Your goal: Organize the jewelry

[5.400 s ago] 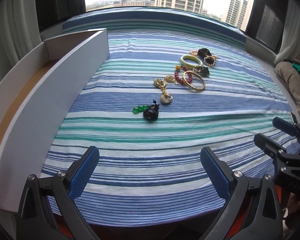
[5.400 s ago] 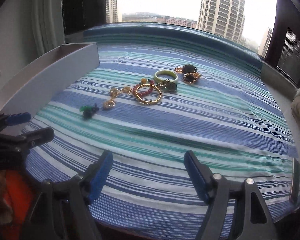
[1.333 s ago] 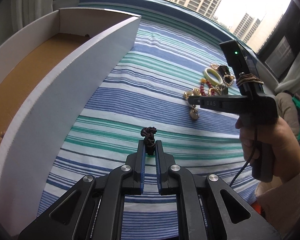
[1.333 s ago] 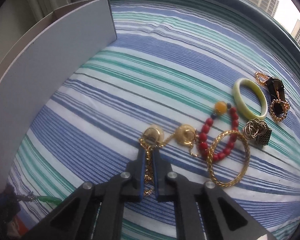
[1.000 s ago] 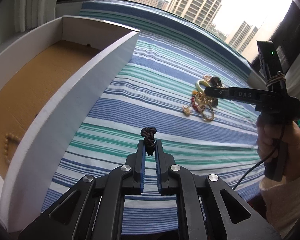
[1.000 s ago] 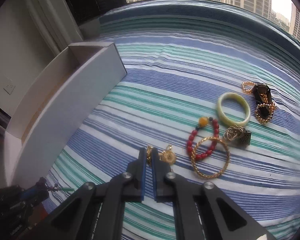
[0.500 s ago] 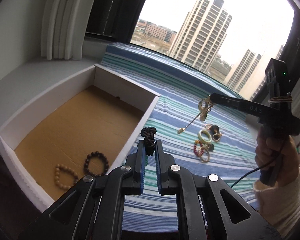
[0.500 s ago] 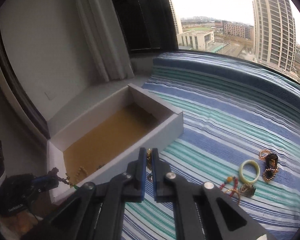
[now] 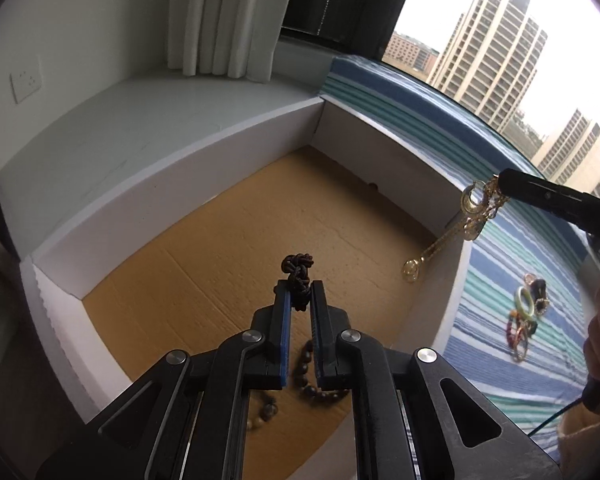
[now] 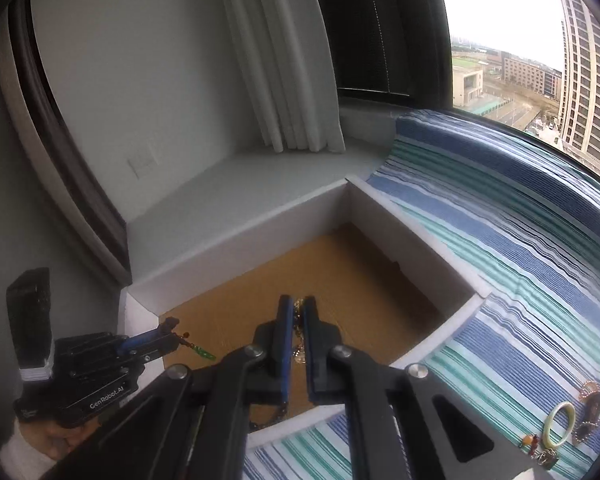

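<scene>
while both hang over the box (image 9: 228, 152), left gripper (image 9: 299, 300) clamped on dark knotted pendant (image 9: 298, 270), right gripper (image 10: 294, 322) clamped on gold chain (image 9: 452, 232)

Matt white foam-board box (image 9: 228, 160) with a rough brown corrugated-cardboard floor (image 9: 236, 248). Between the left gripper's (image 9: 299, 304) ribbed blue rubber pads (image 9: 286, 320), a dark knotted cord pendant (image 9: 298, 270). Clamped in the right gripper (image 10: 296, 332), a glossy gold metal chain necklace (image 9: 474, 208). To the right, woven blue-green striped cloth (image 10: 540, 272); gripper bodies matt black plastic with shiny metal screws (image 9: 351, 335).
</scene>
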Action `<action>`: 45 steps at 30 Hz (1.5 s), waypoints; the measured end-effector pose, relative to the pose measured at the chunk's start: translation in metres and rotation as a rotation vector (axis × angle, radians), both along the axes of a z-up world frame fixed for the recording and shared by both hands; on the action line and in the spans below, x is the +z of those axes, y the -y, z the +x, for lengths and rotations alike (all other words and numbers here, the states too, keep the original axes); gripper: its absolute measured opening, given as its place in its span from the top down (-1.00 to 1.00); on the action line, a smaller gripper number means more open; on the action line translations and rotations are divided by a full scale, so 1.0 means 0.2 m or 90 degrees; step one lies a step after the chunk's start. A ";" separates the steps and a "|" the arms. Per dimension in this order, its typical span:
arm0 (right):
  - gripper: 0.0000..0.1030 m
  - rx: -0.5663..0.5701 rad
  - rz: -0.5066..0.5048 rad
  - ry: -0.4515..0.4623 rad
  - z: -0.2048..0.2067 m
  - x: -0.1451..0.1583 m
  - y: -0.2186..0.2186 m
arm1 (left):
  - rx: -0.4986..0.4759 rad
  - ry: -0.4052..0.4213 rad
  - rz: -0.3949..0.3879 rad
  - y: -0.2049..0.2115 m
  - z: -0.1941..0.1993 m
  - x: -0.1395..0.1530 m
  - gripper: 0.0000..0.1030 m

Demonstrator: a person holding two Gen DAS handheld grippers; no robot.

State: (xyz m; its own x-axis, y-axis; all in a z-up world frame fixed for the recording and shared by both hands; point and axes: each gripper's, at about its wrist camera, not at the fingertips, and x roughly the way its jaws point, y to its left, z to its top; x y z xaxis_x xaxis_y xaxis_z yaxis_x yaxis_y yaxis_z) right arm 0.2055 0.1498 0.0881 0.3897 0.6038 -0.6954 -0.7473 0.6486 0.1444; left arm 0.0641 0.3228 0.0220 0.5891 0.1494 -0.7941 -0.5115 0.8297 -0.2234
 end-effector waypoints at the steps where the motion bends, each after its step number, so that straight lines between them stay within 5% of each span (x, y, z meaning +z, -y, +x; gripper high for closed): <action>1: 0.90 0.000 -0.012 -0.003 0.02 -0.05 -0.04 | 0.004 -0.013 -0.009 -0.02 0.02 -0.05 0.86; 5: 0.85 0.004 -0.074 -0.017 0.08 -0.26 -0.19 | 0.009 -0.068 -0.004 -0.04 0.06 -0.17 0.83; 7: 0.74 -0.004 -0.092 -0.021 0.10 -0.33 -0.22 | 0.015 -0.080 0.001 -0.03 0.05 -0.19 0.52; 10: 0.30 -0.019 -0.066 -0.028 0.09 -0.33 -0.17 | 0.018 -0.072 0.018 -0.01 -0.01 -0.17 -0.04; 14: 0.20 -0.027 -0.048 0.010 0.01 -0.25 -0.05 | 0.008 -0.058 0.035 0.08 -0.09 -0.11 -0.37; 16: -0.11 -0.029 -0.046 0.040 -0.07 -0.21 0.03 | -0.012 -0.047 0.039 0.17 -0.12 -0.09 -0.45; 19: -0.32 -0.045 -0.049 0.070 -0.17 -0.20 0.15 | -0.056 -0.025 0.045 0.34 -0.14 -0.06 -0.52; 26: -0.37 -0.112 -0.074 0.101 -0.43 -0.36 0.56 | -0.157 0.015 0.060 0.74 -0.12 -0.06 -0.72; 38: -0.38 -0.392 -0.149 0.085 -0.80 -0.89 1.50 | -0.351 -0.032 0.035 1.49 0.01 -0.47 -0.75; 45: -0.38 -0.487 -0.137 0.075 -0.88 -1.01 1.78 | -0.386 -0.055 0.060 1.64 0.02 -0.59 -0.75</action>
